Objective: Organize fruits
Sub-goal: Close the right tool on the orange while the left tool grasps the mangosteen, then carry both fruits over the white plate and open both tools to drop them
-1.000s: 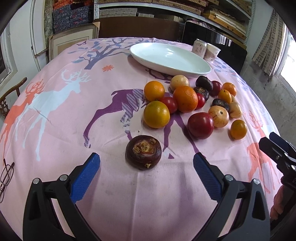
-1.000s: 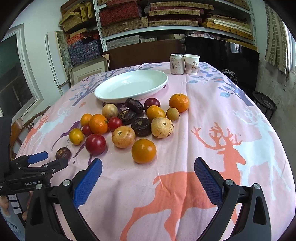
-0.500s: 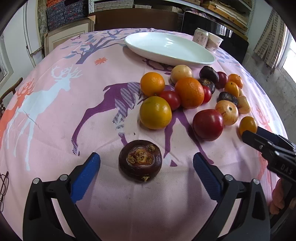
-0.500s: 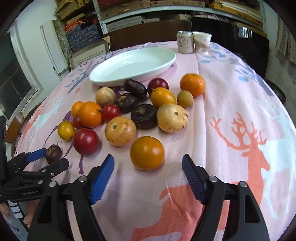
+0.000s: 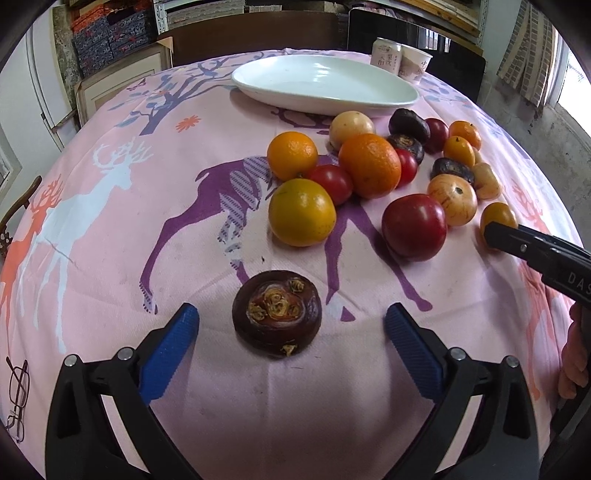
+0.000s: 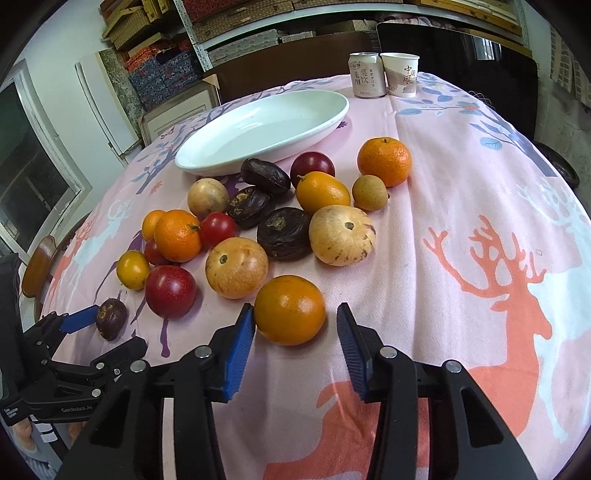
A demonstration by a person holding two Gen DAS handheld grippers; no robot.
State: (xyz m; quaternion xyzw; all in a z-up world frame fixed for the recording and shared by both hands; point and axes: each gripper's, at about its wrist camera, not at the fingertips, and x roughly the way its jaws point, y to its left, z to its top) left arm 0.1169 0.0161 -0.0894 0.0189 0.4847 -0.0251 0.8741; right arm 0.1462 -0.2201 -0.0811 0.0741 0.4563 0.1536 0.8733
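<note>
**Both grippers open at fruit**

Left gripper [image 5: 290,325] open, jaws wide either side of dark chestnut [image 5: 277,312], not touching. Right gripper [image 6: 295,332] open around orange [image 6: 290,309], left pad nearly touching. Plate [image 6: 221,164] sat behind fruit pile.

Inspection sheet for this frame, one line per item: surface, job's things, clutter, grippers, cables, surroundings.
Surface: round table under a pink deer-print cloth.
Job's things: white oval dish holds no fruit; the fruit lies loose on the cloth in front of it, with a dark water chestnut set apart.
Clutter: drink can, paper cup, folded glasses at the cloth's edge.
Grippers: left gripper open, straddling the water chestnut; right gripper open, pads either side of an orange fruit, gaps showing.
Cables: nothing seen.
Surroundings: shelves of boxes, wooden chair.
</note>
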